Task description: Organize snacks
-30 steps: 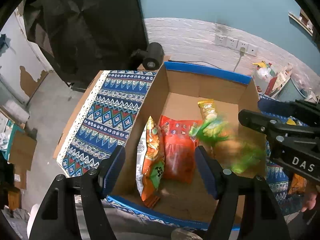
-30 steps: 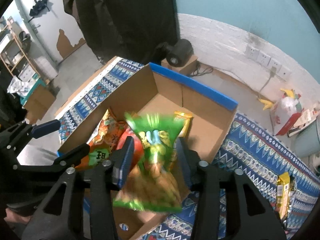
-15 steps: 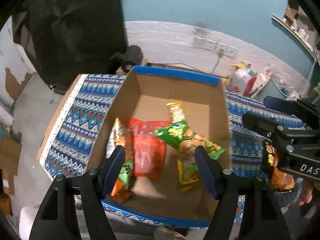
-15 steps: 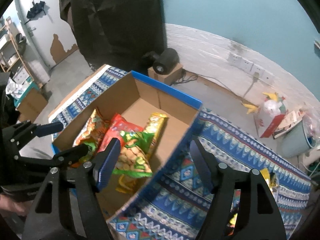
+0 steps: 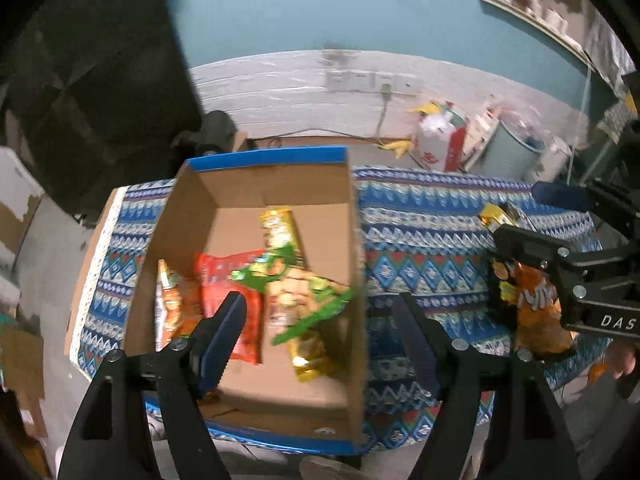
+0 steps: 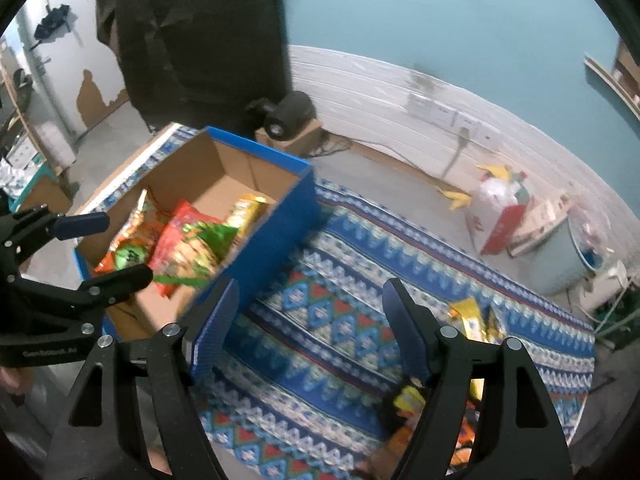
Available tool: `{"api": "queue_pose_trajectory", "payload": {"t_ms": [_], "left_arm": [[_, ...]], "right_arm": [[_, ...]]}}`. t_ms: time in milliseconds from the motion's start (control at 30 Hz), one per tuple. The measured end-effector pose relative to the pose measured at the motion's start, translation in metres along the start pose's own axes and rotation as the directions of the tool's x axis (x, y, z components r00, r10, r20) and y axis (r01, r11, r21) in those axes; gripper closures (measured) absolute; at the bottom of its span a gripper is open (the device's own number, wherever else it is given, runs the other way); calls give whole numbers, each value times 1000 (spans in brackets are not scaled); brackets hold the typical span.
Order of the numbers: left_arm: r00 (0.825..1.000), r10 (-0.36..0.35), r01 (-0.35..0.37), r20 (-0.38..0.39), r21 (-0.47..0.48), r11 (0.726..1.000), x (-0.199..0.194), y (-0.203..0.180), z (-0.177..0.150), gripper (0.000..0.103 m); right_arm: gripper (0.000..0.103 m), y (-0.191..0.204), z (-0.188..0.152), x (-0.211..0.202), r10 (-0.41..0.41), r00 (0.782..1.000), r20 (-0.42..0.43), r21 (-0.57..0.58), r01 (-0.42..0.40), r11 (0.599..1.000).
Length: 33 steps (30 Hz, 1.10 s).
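Observation:
A blue-edged cardboard box (image 5: pixel 352 240) (image 6: pixel 280 216) stands on a patterned blue cloth (image 5: pixel 424 232) (image 6: pixel 336 320). Inside lie a green snack bag (image 5: pixel 304 292) (image 6: pixel 200 244), a red bag (image 5: pixel 224 280), an orange bag (image 5: pixel 172 304) and a yellow pack (image 5: pixel 278 226). My left gripper (image 5: pixel 320 332) is open and empty above the box's near right wall. My right gripper (image 6: pixel 308 320) is open and empty over the cloth right of the box; it also shows in the left wrist view (image 5: pixel 528 240). An orange snack bag (image 5: pixel 532 304) and yellow packs (image 6: pixel 472 316) lie on the cloth.
Beyond the table are a white brick wall base with sockets (image 5: pixel 360 80), a red and white bag (image 6: pixel 500 216), a grey bin (image 6: pixel 560 256) and a black round device on a small box (image 6: pixel 292 112). A dark cloth (image 6: pixel 192 32) hangs at the left.
The green bag dropped from my right gripper into the box. My right gripper opened and swung right over the cloth. My left gripper shifted right too.

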<state>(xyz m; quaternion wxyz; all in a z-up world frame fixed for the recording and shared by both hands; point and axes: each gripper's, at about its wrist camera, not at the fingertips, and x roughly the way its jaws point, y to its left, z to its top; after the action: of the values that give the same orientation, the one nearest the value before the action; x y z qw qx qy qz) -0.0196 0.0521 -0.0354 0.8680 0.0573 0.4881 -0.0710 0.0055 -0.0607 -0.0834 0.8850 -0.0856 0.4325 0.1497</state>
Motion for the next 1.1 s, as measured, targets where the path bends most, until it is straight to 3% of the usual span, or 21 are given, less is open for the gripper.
{"api": "queue_pose_trajectory", "payload": {"t_ms": [500, 800, 1100], "left_arm": [[994, -83, 95, -75, 176, 980, 12, -100, -7, 25], [982, -117, 150, -148, 234, 961, 32, -155, -14, 24], [973, -140, 191, -184, 296, 936, 42, -212, -15, 23]], "right_arm": [[26, -87, -70, -33, -108, 993, -44, 93, 112, 989], [23, -140, -119, -56, -160, 983, -88, 160, 173, 972], [23, -184, -171, -63, -139, 977, -158, 234, 174, 956]]}}
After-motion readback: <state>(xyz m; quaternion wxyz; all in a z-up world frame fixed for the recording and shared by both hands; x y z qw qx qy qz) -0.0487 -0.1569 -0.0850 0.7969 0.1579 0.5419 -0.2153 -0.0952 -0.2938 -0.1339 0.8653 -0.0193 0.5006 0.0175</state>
